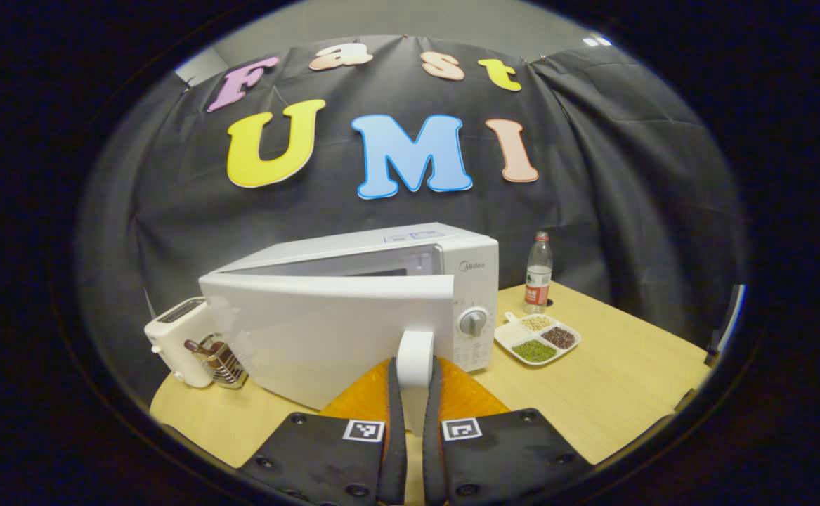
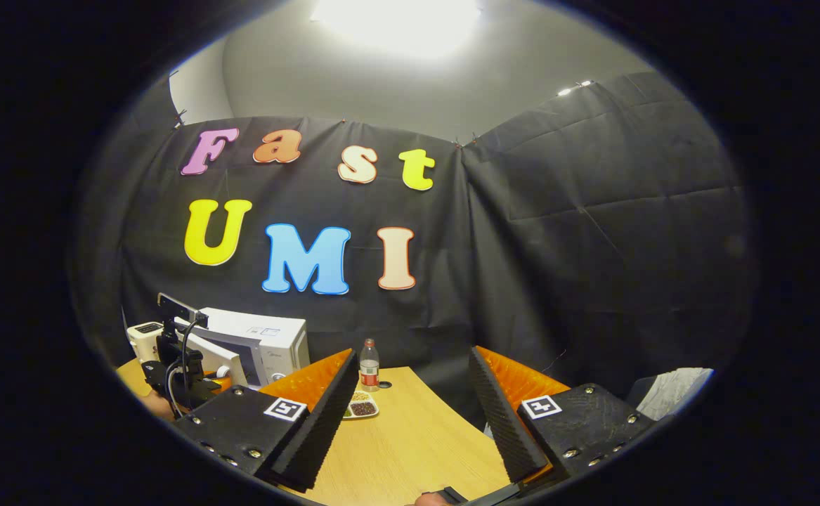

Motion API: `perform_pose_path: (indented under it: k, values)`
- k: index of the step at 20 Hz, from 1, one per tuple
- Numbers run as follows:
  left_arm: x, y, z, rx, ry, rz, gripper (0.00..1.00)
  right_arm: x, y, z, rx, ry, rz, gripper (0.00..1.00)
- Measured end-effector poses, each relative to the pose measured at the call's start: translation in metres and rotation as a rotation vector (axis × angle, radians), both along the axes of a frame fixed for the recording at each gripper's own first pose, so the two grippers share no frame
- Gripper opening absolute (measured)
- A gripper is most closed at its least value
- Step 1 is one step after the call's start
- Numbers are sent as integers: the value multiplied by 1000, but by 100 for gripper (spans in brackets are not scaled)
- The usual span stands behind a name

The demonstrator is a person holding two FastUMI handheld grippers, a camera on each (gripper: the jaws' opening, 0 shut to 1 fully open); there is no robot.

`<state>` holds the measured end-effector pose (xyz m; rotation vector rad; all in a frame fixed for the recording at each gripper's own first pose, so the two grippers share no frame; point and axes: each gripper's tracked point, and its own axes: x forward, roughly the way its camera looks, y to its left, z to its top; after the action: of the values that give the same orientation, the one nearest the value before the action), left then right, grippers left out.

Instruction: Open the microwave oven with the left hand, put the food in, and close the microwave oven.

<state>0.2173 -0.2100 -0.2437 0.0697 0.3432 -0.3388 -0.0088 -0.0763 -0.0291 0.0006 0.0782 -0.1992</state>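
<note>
Left claw [image 1: 415,407] clamped on upright door handle [image 1: 414,362] of microwave [image 1: 381,295], door ajar. Right claw [image 2: 410,414] wide, empty. Food tray [image 1: 537,339] right of microwave, toward desk [image 1: 627,379] far edge.

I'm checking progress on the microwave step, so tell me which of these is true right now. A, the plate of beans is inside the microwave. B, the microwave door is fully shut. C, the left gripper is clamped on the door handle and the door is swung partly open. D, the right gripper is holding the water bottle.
C: in the left gripper view, the left gripper has both fingers pressed on the white door handle, and the microwave door stands ajar.
</note>
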Motion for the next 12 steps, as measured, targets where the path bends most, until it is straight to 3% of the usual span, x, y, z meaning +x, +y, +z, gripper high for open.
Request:
perform_pose_path:
  k: [5,7,12]
  values:
    - [-41,47,2,55,0,97,19,-2,7,-3,25,-10,122,95]
    - [-53,64,1,71,0,135,16,-2,10,-4,33,-14,166,95]
    - [-74,97,-1,74,11,182,16,-3,25,-2,42,-17,217,95]
